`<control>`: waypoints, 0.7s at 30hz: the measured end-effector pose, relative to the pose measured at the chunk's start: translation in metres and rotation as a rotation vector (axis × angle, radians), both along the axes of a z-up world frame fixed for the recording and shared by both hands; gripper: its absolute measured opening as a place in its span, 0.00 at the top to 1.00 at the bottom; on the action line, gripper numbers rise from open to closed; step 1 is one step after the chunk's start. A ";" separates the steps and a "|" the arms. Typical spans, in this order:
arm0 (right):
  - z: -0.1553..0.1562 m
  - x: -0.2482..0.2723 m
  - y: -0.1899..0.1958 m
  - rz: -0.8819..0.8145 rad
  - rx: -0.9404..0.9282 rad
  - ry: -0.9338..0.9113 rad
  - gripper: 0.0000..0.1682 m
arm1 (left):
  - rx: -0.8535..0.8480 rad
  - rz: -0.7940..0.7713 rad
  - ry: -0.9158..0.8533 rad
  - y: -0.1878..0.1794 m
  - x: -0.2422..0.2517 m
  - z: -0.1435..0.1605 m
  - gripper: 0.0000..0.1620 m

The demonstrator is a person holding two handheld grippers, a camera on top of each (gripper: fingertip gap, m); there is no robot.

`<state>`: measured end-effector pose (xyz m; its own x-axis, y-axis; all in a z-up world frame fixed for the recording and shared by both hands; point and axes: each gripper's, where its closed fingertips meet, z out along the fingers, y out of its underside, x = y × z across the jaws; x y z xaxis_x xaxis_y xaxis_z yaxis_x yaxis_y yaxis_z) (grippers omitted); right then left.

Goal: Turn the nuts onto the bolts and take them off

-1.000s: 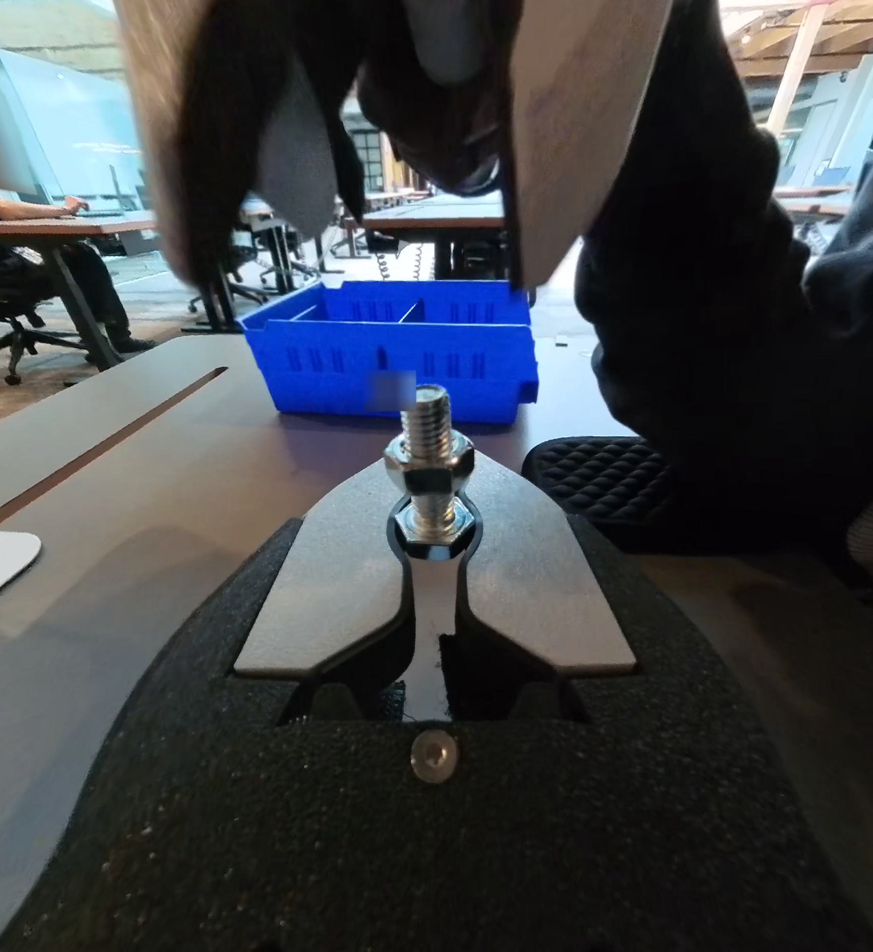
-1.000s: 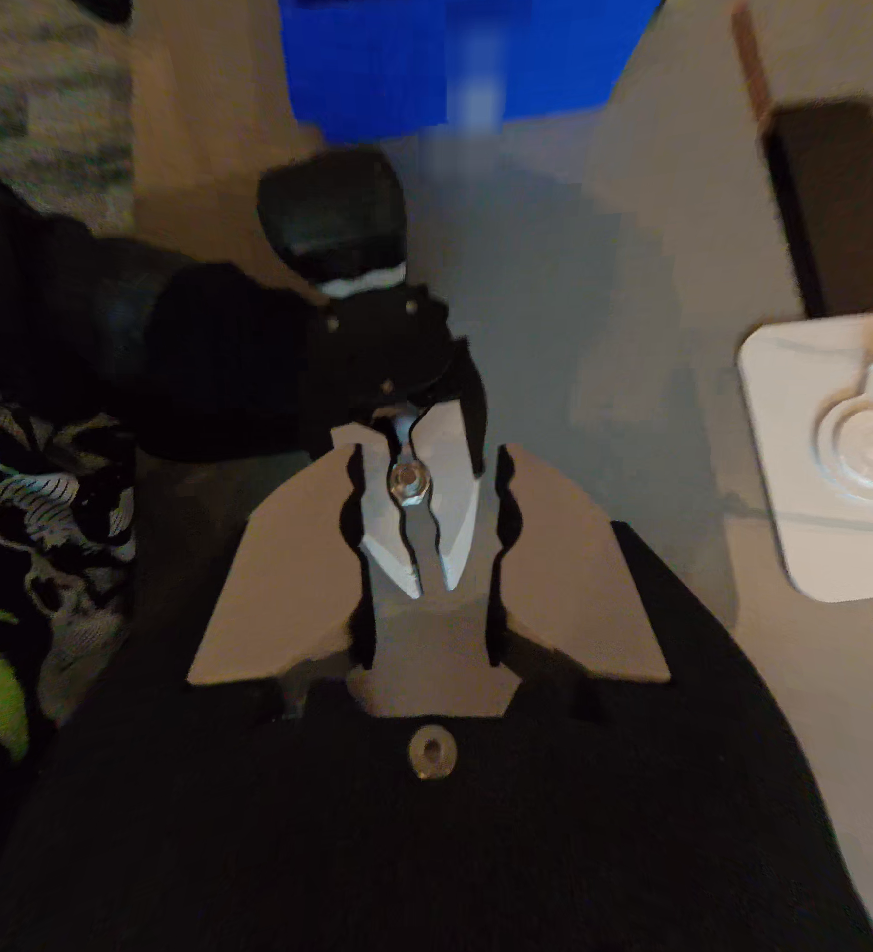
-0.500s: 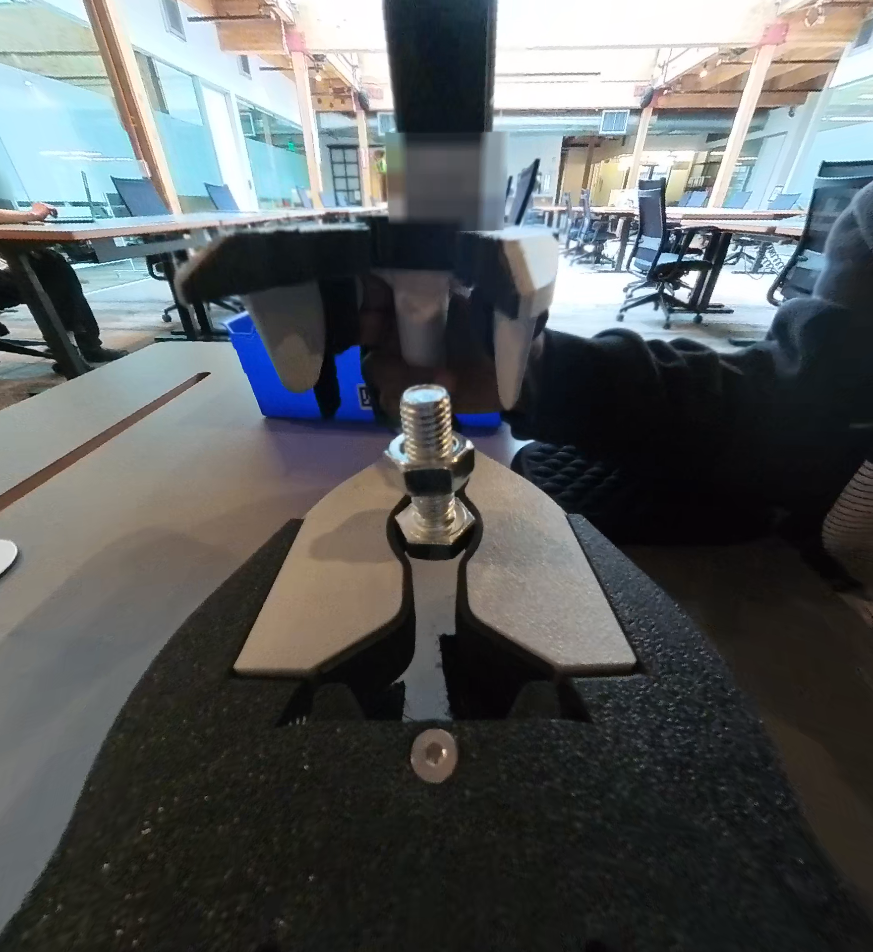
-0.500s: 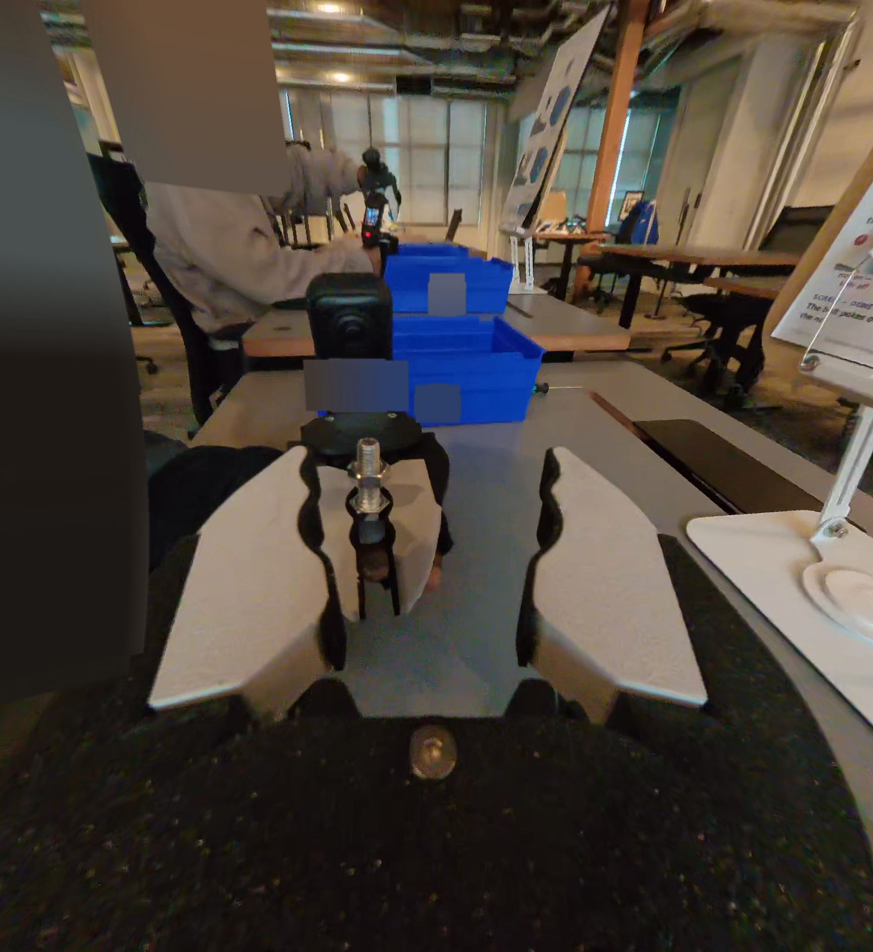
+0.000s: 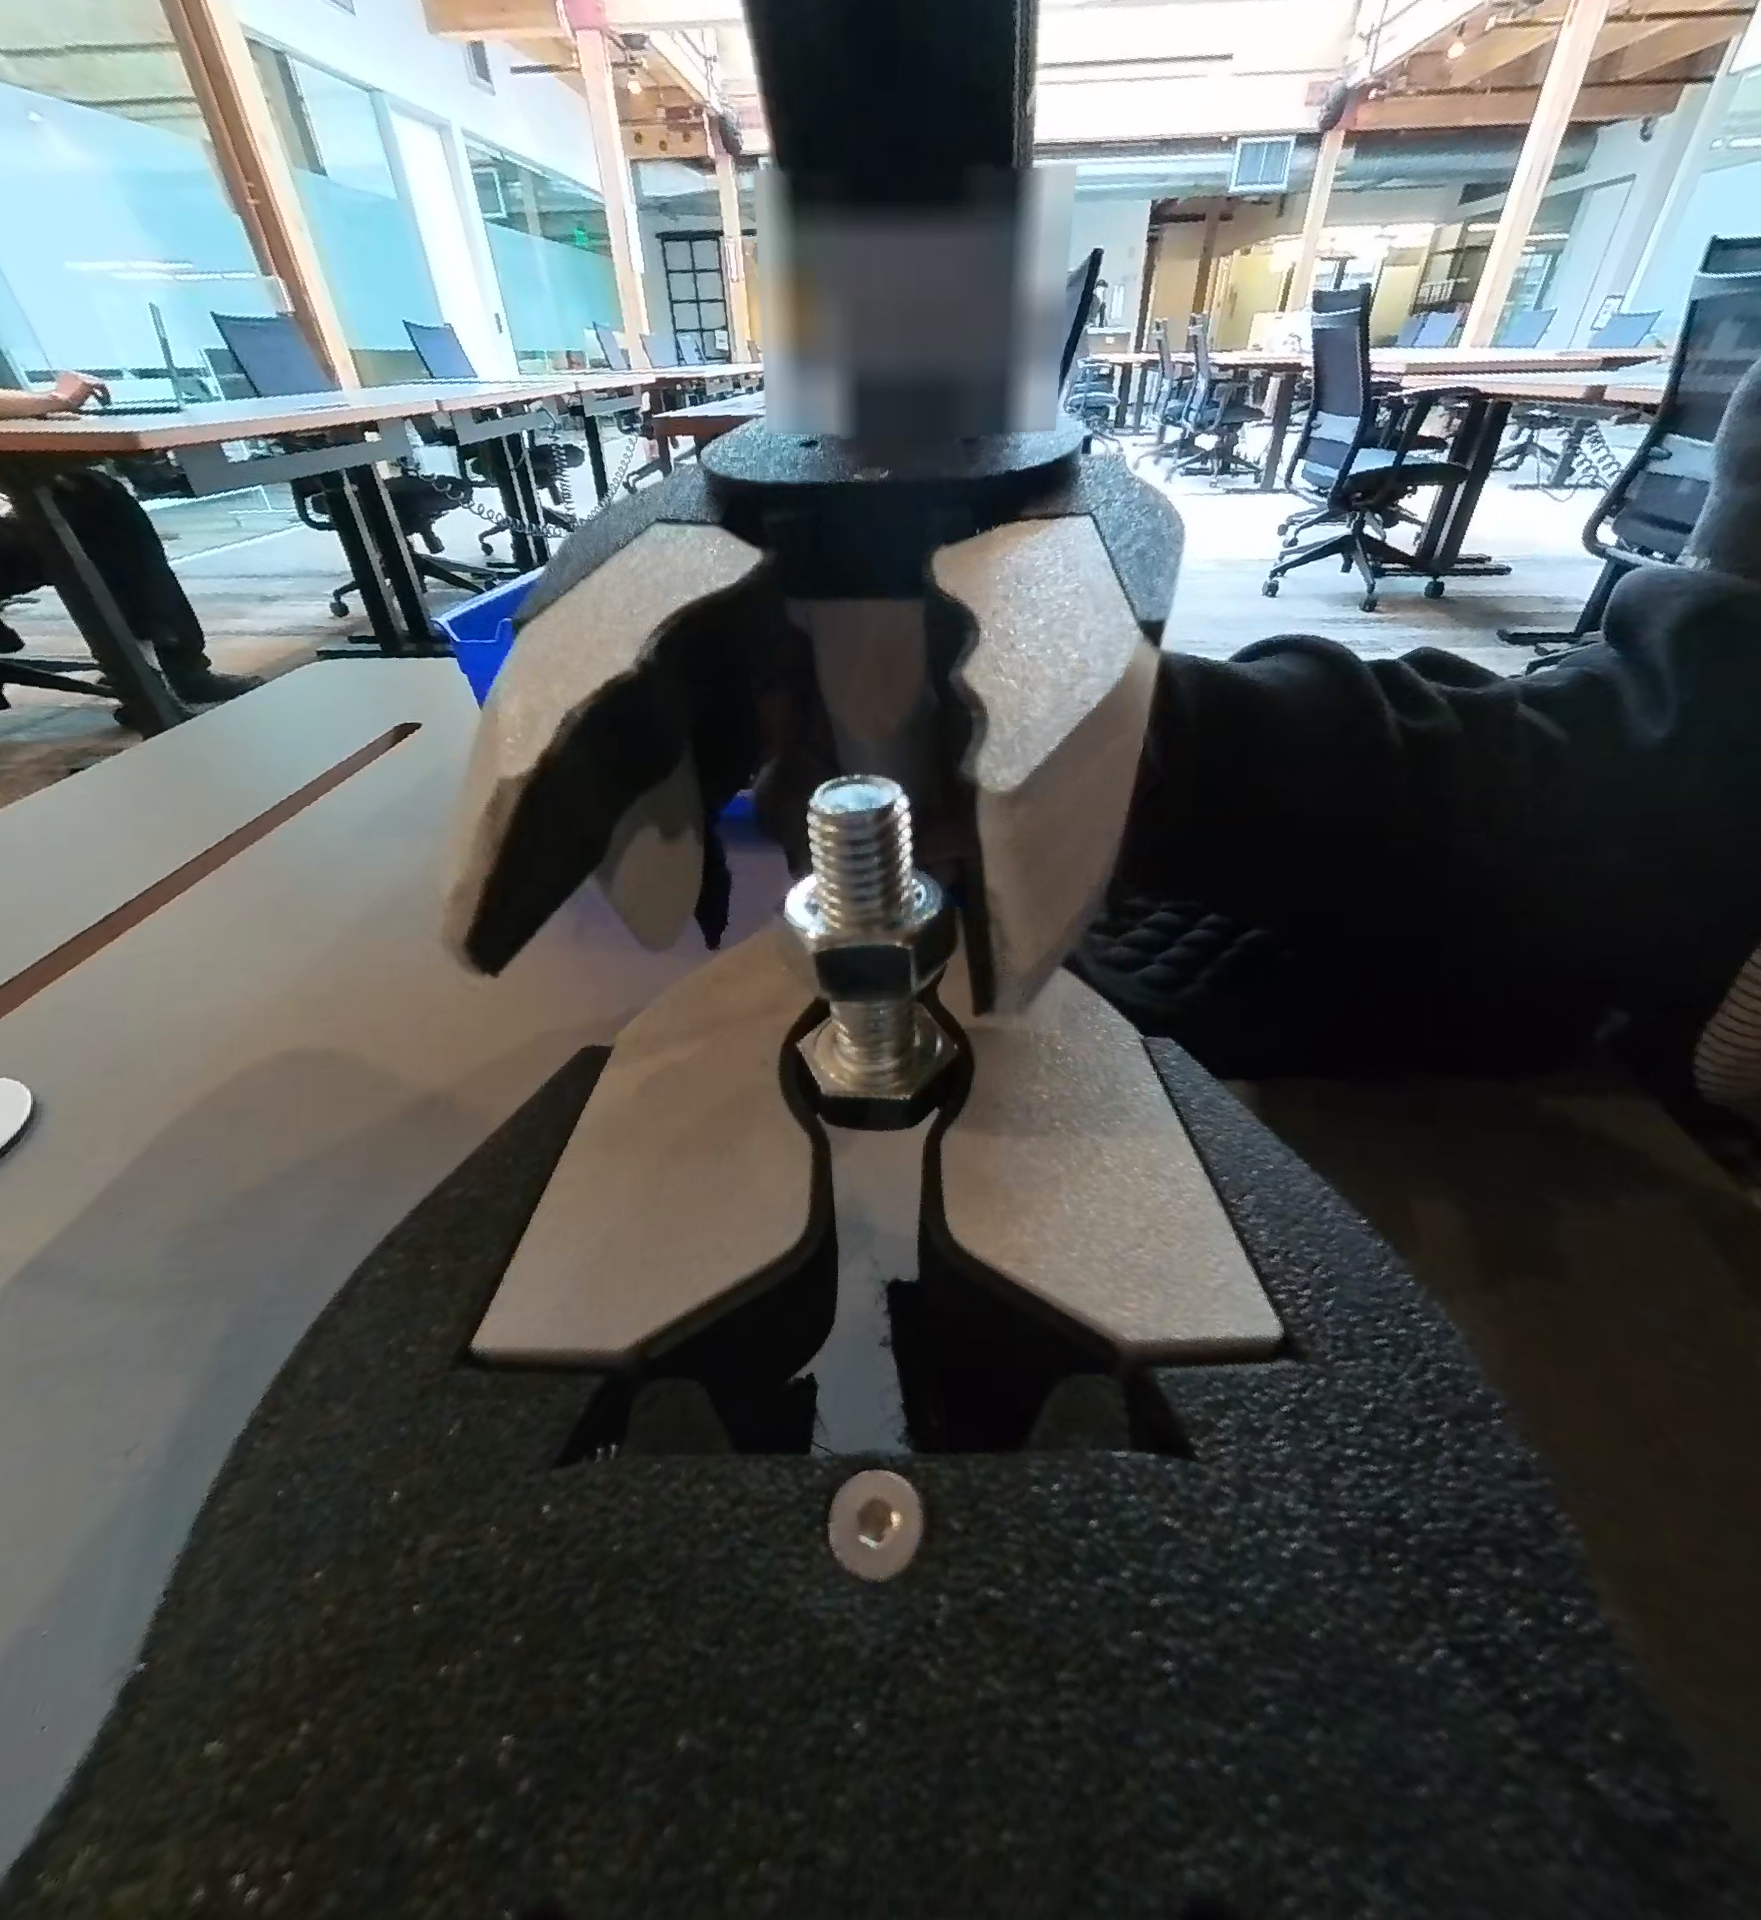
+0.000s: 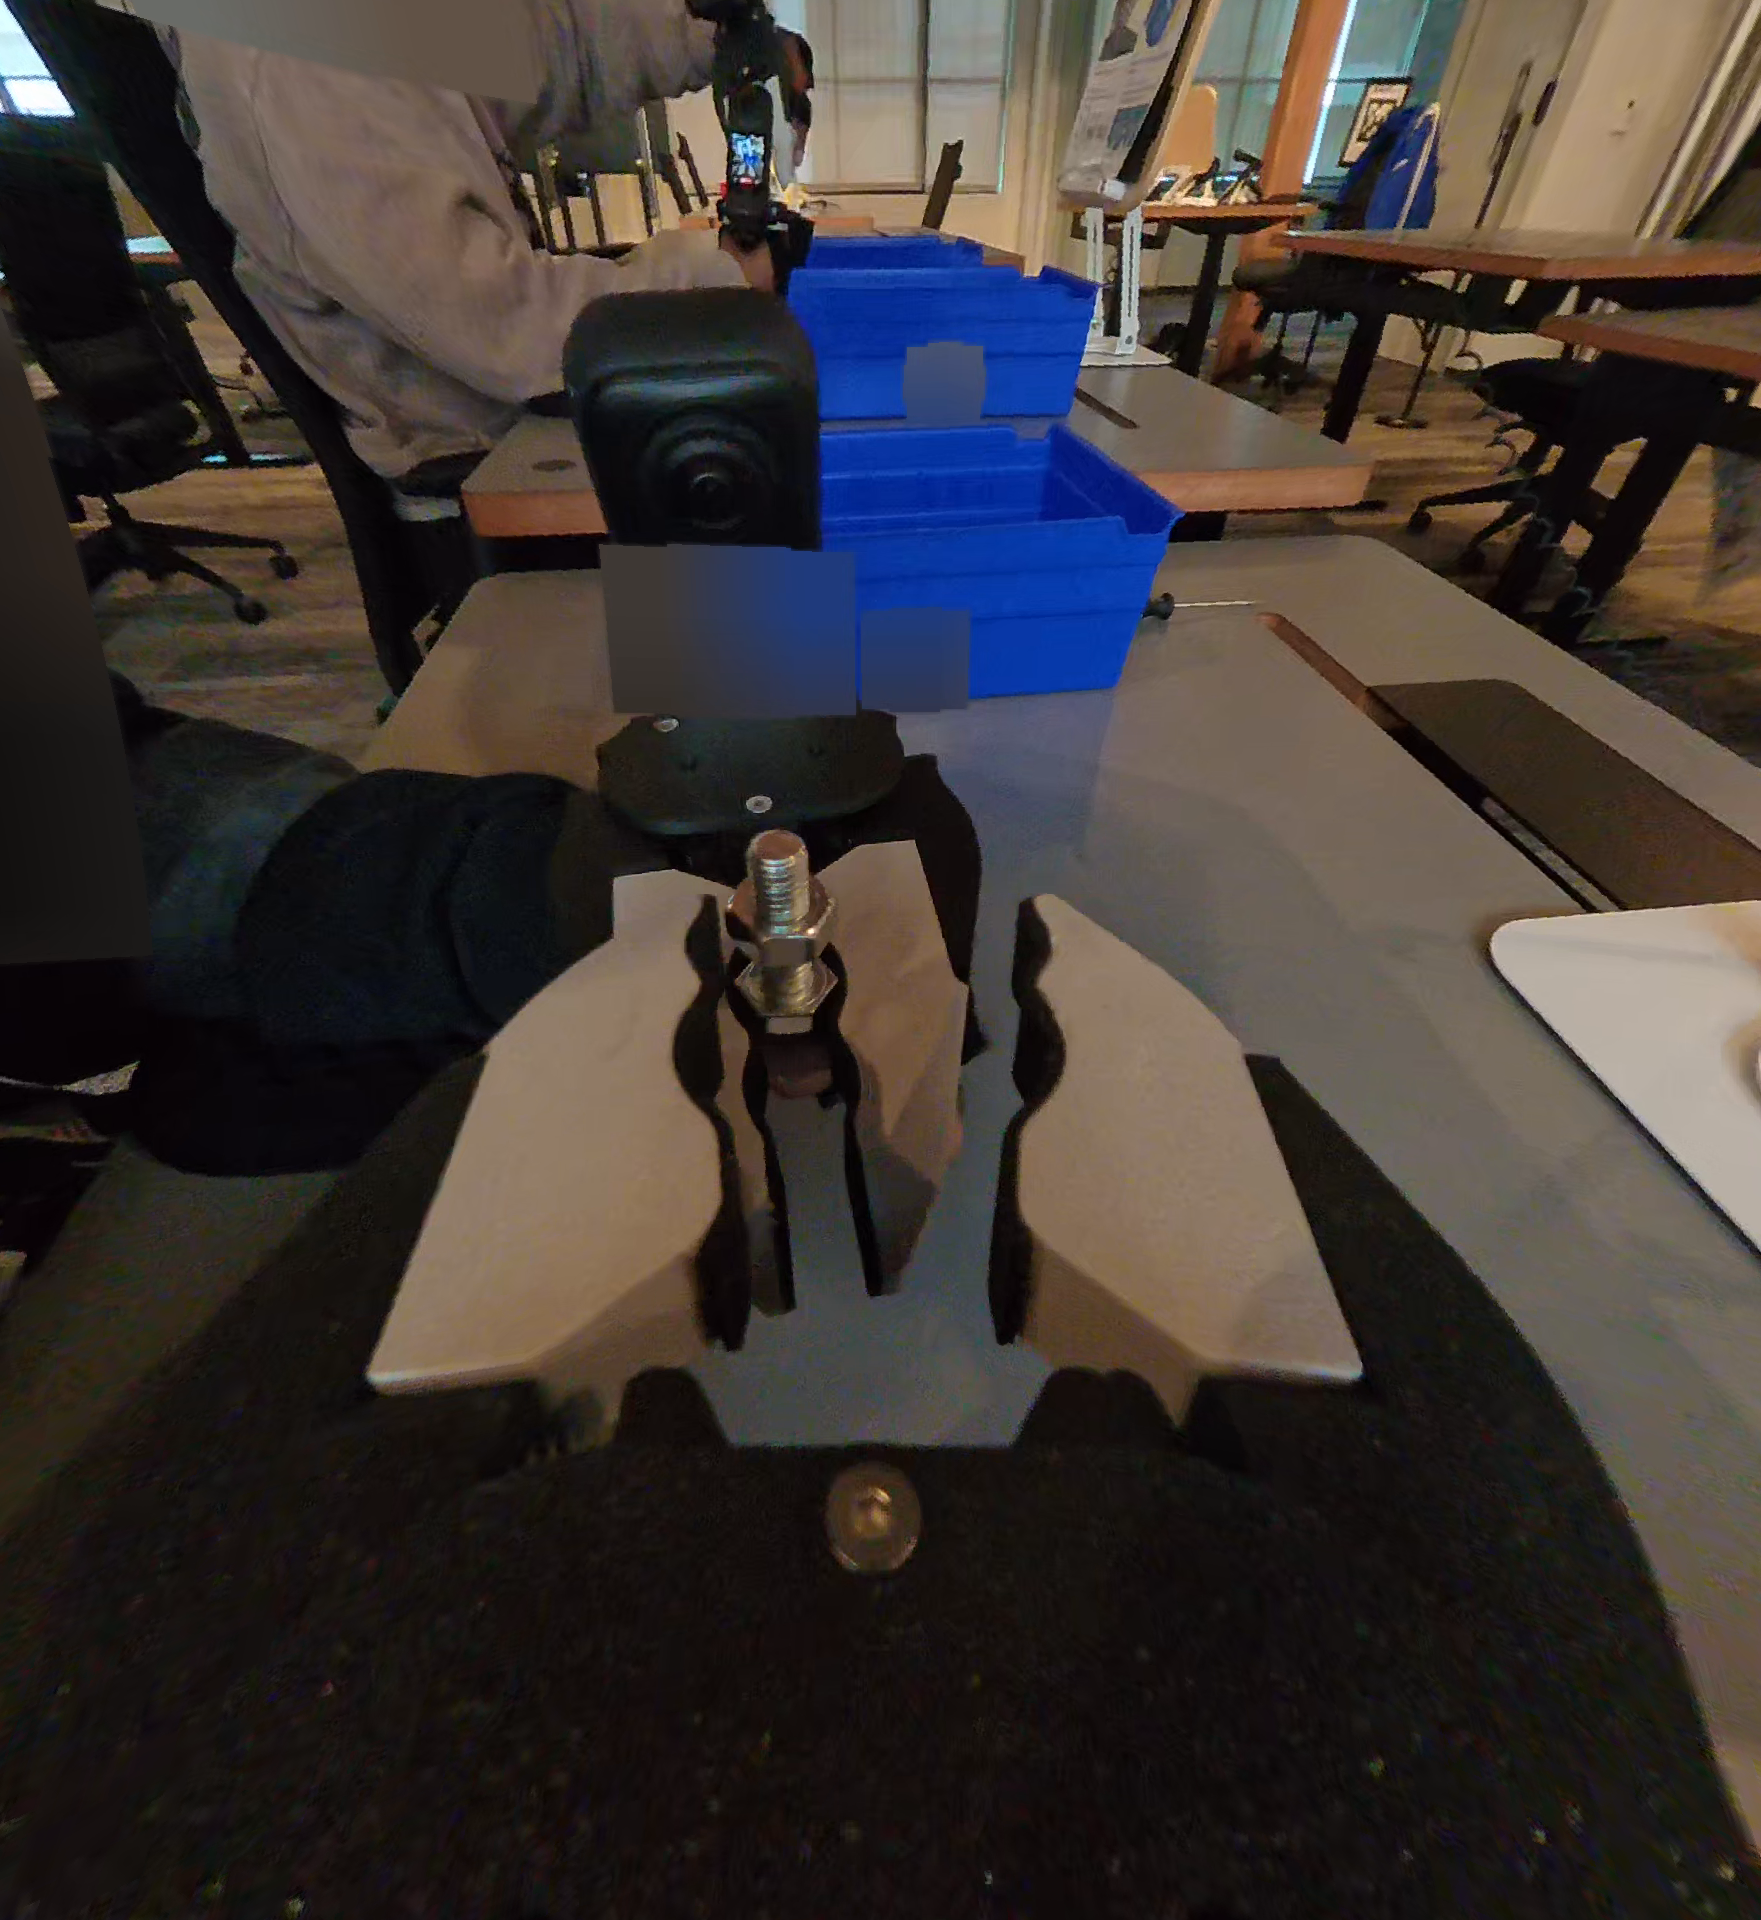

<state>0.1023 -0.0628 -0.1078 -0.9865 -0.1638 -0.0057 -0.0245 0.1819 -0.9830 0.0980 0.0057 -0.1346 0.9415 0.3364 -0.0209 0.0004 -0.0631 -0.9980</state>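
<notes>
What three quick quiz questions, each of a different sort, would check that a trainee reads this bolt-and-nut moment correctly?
1. True or false: the left claw is shut on the bolt, holding it upright.
2. Multiple choice: the nut sits (A) at the bolt's top end, (B) partway down the thread, (C) loose on the table.
3. Fill in: the right claw is ____, and its fingers have not closed on the nut.

Key: 1 true; 2 B; 3 open.
</notes>
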 end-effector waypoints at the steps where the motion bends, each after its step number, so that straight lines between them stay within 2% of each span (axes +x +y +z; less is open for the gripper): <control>1: 0.000 0.000 0.001 0.002 -0.002 0.000 0.70 | 0.002 -0.002 -0.001 0.000 0.000 0.000 0.90; 4: 0.004 -0.004 0.009 0.003 -0.015 0.007 0.76 | 0.026 -0.001 -0.005 -0.003 0.000 0.003 0.92; 5: 0.007 -0.007 0.012 -0.006 -0.031 0.013 0.87 | 0.035 -0.001 -0.002 -0.005 0.000 0.005 0.92; 6: 0.011 -0.007 0.015 -0.005 -0.059 0.015 0.92 | 0.037 0.002 0.001 -0.006 0.000 0.006 0.92; 8: 0.016 -0.006 0.017 0.014 -0.092 -0.009 0.91 | 0.034 0.006 0.003 -0.006 -0.001 0.006 0.92; 11: 0.014 0.001 0.010 0.036 -0.085 -0.025 0.78 | 0.029 0.003 -0.001 -0.005 -0.001 0.004 0.92; 15: 0.012 0.007 0.003 0.047 -0.076 -0.025 0.78 | 0.015 -0.002 0.002 -0.003 0.001 0.003 0.93; 18: 0.011 0.005 0.008 0.047 -0.066 -0.012 0.83 | 0.016 -0.002 -0.001 -0.003 0.000 0.003 0.92; 20: 0.015 -0.003 0.017 0.021 -0.086 0.006 1.00 | 0.031 -0.006 0.002 -0.005 0.001 0.005 0.92; 21: 0.018 -0.006 0.021 0.013 -0.103 0.006 1.00 | 0.032 -0.003 0.002 -0.005 0.001 0.006 0.92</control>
